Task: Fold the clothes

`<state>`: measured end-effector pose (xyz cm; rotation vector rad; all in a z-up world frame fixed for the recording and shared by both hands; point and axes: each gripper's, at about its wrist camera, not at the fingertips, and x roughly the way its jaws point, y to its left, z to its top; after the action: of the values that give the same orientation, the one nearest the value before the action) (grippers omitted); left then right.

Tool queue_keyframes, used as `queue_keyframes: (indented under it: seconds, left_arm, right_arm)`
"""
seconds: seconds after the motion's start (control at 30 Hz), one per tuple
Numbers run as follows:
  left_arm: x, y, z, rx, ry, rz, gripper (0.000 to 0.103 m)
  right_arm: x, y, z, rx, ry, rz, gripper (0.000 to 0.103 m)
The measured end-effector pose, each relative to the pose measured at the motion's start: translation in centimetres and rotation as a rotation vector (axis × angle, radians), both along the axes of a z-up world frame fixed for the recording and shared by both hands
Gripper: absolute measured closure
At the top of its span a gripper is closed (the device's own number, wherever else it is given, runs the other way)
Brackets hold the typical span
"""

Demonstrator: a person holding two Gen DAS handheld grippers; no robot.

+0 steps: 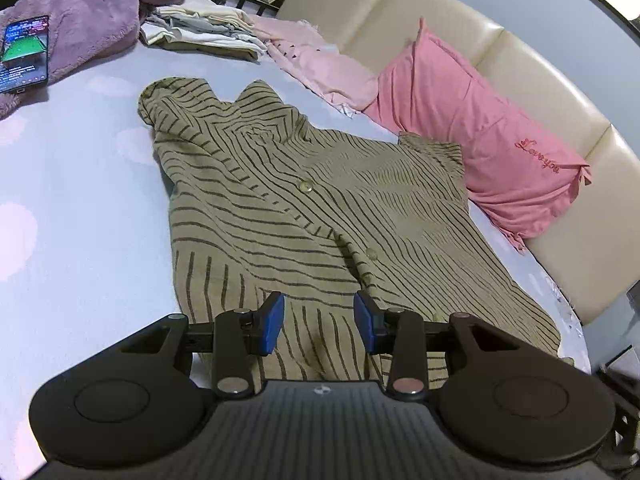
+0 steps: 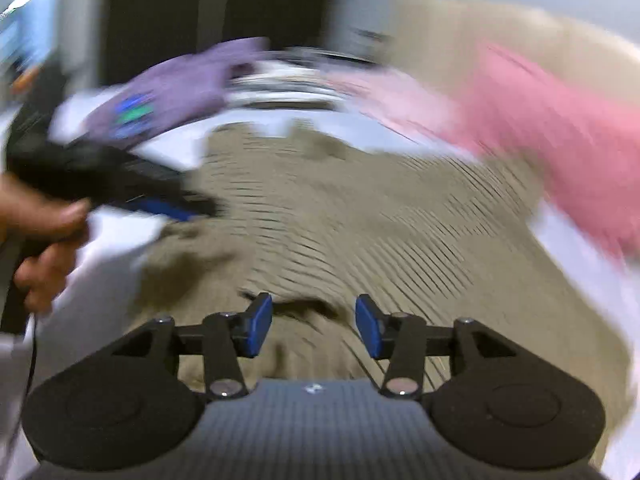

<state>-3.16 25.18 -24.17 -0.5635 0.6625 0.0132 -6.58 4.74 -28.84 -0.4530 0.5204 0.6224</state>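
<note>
Striped shirt [image 1: 304,208] spread on bed [image 1: 80,200], collar toward 11 o'clock, sleeve tucked inward. Left tool [image 1: 319,322] and right tool [image 2: 314,326] gape over hem at 6 o'clock, empty, likely positioned for lifting it.

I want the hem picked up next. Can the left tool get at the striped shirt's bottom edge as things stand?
Probably yes. The left tool is open right over the striped shirt near its hem, with nothing lying on the cloth there; the pink pillow sits off to the side.
</note>
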Motion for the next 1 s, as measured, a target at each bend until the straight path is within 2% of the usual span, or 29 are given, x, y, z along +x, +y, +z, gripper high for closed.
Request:
queue_keyframes:
  seconds: [0.07,0.17,0.2,0.27,0.3,0.33,0.37,0.5,0.67,0.77,0.87,0.93,1.0]
  left_arm:
    - [0.0,0.0,-0.1,0.011,0.005,0.005,0.068]
    - [-0.1,0.2,-0.2,0.013,0.009,0.013,0.068]
    - [-0.1,0.3,-0.2,0.013,0.01,0.015,0.068]
    - [-0.1,0.5,-0.3,0.009,0.016,0.021,0.068]
    - [0.0,0.6,-0.4,0.007,0.02,0.024,0.068]
    - [0.0,0.7,-0.5,0.005,0.023,0.026,0.068]
    - [0.0,0.8,-0.6,0.002,0.027,0.029,0.068]
    - [0.1,1.1,-0.6,-0.006,0.029,0.038,0.068]
    - [0.1,0.9,-0.4,-0.003,0.02,0.021,0.068]
    - [0.2,0.7,-0.7,0.003,0.023,0.011,0.068]
    - [0.4,0.6,-1.3,0.01,0.042,0.008,0.068]
    - [0.6,0.4,-1.5,0.015,0.054,0.004,0.068]
    - [0.7,0.0,-1.6,0.018,0.06,-0.005,0.068]
  right_arm:
    - [0.3,2.2,-1.0,-0.089,-0.056,0.09,0.055]
    - [1.7,4.6,-2.8,-0.177,-0.066,0.135,0.057]
    - [2.2,5.2,-3.3,-0.189,-0.059,0.138,0.062]
    - [2.7,5.7,-4.2,-0.207,-0.032,0.136,0.065]
    - [2.9,5.8,-4.6,-0.222,-0.014,0.14,0.073]
    - [3.1,5.8,-4.8,-0.239,0.006,0.143,0.093]
    - [3.5,5.6,-4.7,-0.246,0.027,0.132,0.102]
    - [6.2,3.2,-2.4,-0.08,0.158,0.03,0.102]
    - [9.7,-1.0,0.4,0.039,0.102,-0.179,0.102]
    - [12.4,-3.9,0.5,0.095,0.13,-0.372,0.095]
    - [12.3,-5.6,0.6,0.058,0.095,-0.456,0.092]
    - [10.6,-6.4,0.8,0.036,0.065,-0.445,0.08]
    - [8.3,-7.3,1.0,0.042,0.057,-0.409,0.076]
